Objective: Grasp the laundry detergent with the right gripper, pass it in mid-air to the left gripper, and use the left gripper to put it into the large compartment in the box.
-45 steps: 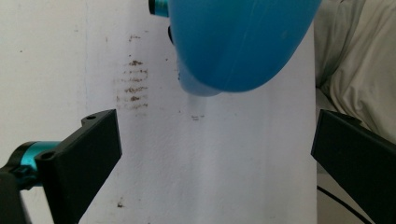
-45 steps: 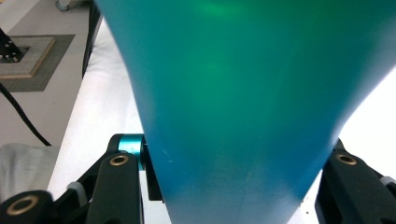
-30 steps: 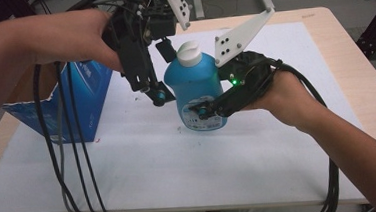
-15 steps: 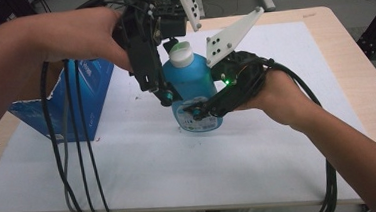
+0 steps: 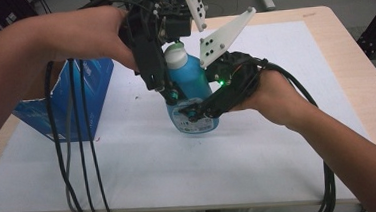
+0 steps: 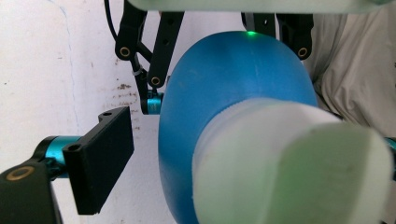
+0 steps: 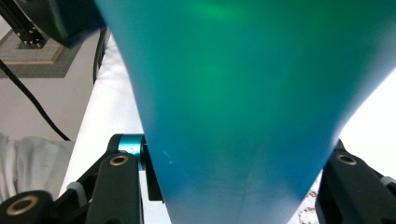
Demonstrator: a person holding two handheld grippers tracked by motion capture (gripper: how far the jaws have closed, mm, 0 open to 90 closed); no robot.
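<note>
The right gripper [image 5: 194,116] clamps the blue bottle [image 5: 190,88] upright on the white mat [image 5: 259,146]; the left gripper [image 5: 170,89], jaws just narrowing but untouching around its white cap [image 5: 175,57]; uncapping seemingly remains

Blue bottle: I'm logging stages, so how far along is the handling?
Done: the right gripper is clamped on the blue bottle, upright on the white mat. In hand: the left gripper surrounds its neck, jaws closing, visible pad still apart. Left: the white cap remains on.
</note>
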